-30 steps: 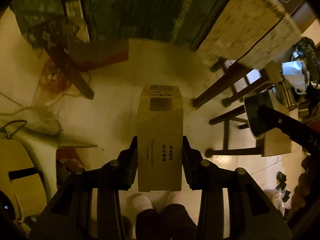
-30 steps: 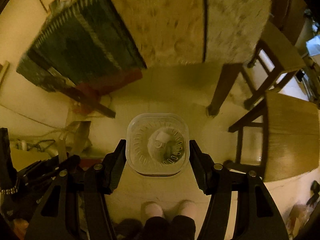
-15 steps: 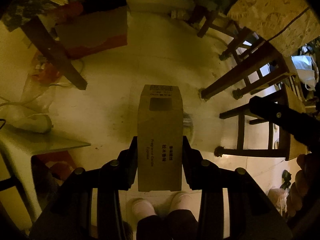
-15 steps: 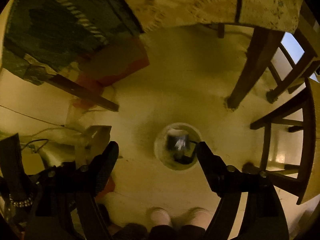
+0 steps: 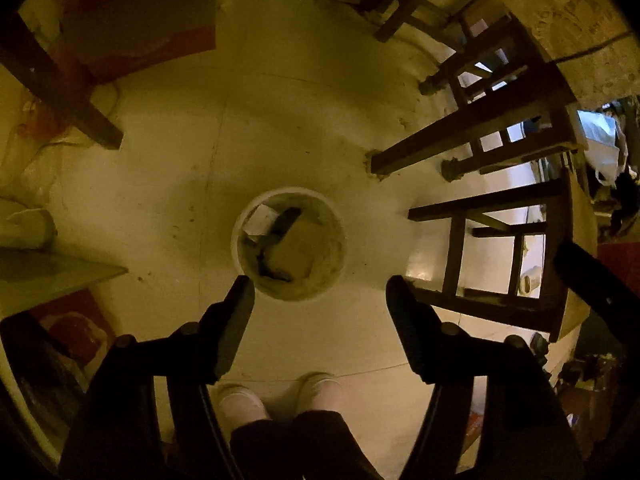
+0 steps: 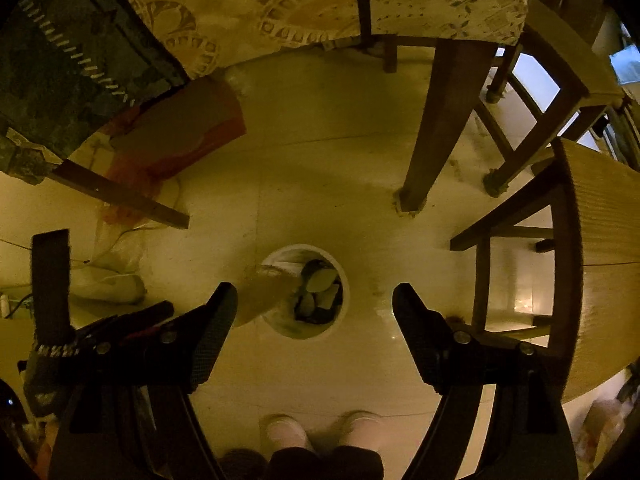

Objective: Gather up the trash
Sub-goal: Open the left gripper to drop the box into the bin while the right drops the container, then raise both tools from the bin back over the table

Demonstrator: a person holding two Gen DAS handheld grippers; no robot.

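Both grippers, left [image 5: 320, 296] and right [image 6: 314, 304], hung wide and empty, left jaws just opened; bin [image 5: 289, 243] directly below, box [image 5: 294, 254] inside.

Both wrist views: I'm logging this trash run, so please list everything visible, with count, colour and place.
waste bin: one, white, round, on the floor below both grippers.
cardboard box: one, brown, inside the bin on other trash.
floor: pale, glossy.
wooden chairs: at least two, dark brown, right of the bin.
tablecloth: cream, patterned, top of the right view.
person's shoes: two, white, bottom centre.
left gripper: black, open, empty.
right gripper: black, open, empty.
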